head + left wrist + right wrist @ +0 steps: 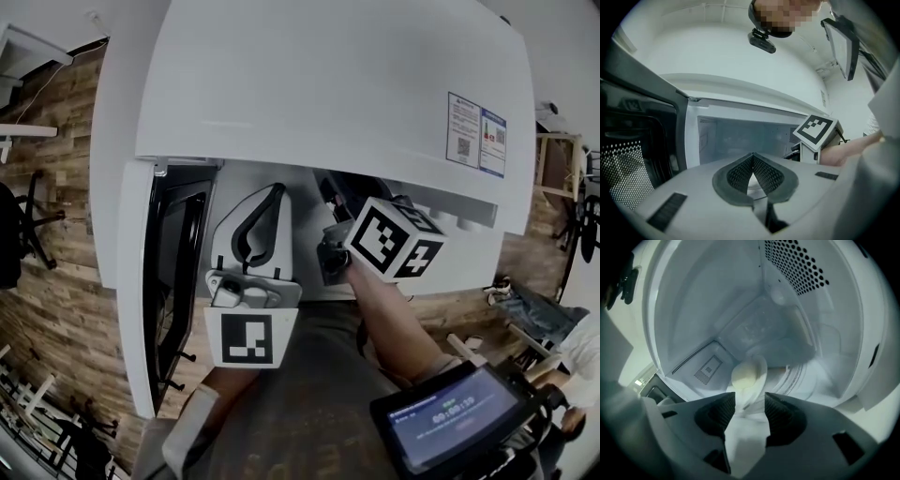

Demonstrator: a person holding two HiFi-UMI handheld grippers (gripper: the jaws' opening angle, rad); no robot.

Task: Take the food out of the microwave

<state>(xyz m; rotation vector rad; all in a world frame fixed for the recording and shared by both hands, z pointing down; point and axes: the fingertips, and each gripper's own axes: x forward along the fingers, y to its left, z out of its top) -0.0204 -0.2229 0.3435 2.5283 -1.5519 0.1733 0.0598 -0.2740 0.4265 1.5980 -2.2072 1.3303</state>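
Right hand-held gripper (750, 401), jaws apart, reaches into the open microwave (708, 301) just short of the pale round food (745, 373), not yet grasped. Left hand-held gripper (753, 161), jaws together, hangs outside. Grasp and removal remain.

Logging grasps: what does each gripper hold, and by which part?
Nothing. Right gripper is open, jaws either side of the white dish, unpinched; left gripper shut, empty.

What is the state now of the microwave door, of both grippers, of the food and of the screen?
Dark-glass door of the white microwave: open.
Grey left gripper: shut, empty.
Grey right gripper: open, inside the microwave.
Pale round food: inside the microwave, not gripped.
Dark tablet screen: lit.
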